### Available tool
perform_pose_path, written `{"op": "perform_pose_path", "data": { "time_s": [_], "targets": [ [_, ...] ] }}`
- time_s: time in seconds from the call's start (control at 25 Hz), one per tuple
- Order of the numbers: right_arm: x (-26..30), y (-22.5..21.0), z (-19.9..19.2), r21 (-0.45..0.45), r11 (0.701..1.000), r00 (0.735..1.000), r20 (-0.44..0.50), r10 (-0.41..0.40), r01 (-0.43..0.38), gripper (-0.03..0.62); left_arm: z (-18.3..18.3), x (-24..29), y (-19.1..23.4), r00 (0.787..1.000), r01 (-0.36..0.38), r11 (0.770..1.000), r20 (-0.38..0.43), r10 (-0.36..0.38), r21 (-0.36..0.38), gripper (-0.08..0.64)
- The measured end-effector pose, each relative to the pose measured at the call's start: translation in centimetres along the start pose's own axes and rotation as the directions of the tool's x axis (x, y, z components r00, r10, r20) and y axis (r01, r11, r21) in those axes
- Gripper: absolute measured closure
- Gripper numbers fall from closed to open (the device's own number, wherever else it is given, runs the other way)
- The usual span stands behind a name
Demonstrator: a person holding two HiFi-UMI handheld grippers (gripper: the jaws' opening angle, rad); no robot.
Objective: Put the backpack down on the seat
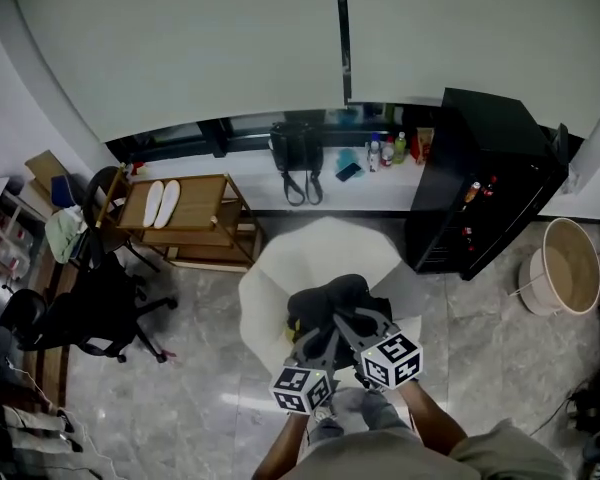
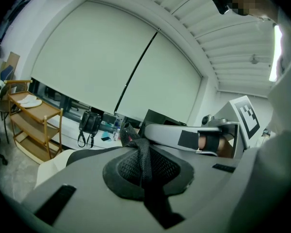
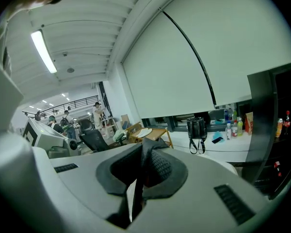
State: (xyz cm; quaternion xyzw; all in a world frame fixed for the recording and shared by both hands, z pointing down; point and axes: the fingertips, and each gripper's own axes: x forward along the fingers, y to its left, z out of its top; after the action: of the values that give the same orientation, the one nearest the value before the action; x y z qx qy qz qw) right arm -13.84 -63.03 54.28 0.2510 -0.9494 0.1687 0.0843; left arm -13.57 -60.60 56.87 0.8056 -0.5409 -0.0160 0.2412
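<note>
The black backpack [image 1: 335,303] hangs over the white round seat [image 1: 280,278], low in the middle of the head view; whether it touches the seat I cannot tell. My left gripper [image 1: 315,343] is shut on a black mesh strap [image 2: 140,154] of the backpack. Beside it, my right gripper [image 1: 348,326] is shut on another black strap [image 3: 148,159]. Both grippers sit close together at the near side of the backpack. In the left gripper view the right gripper [image 2: 203,140] shows just to the right, and a pale edge of the seat [image 2: 51,166] lies below left.
A wooden trolley [image 1: 185,213] with white insoles stands left of the seat, with a black office chair [image 1: 90,308] nearer me. A black cabinet [image 1: 485,178] stands at the right, and a beige bin [image 1: 565,268] beyond it. A black bag [image 1: 297,153] and bottles [image 1: 385,150] sit on the window ledge.
</note>
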Motion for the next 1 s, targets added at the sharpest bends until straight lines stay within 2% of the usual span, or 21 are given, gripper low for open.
{"op": "perform_pose_path", "data": {
  "time_s": [0.48, 1.0],
  "targets": [
    [-0.4, -2.5, -5.4, 0.052, 0.998, 0.995, -0.102, 0.023, -0.018, 0.549, -5.6, 2.0, 0.1, 0.996, -0.025, 0.997, -0.085, 0.018, -0.078, 0.512],
    [-1.6, -1.9, -13.3, 0.137, 0.989, 0.969, -0.231, 0.093, -0.063, 0.549, -13.4, 0.6, 0.0, 0.982, -0.113, 0.975, -0.173, 0.08, -0.192, 0.512]
  ]
}}
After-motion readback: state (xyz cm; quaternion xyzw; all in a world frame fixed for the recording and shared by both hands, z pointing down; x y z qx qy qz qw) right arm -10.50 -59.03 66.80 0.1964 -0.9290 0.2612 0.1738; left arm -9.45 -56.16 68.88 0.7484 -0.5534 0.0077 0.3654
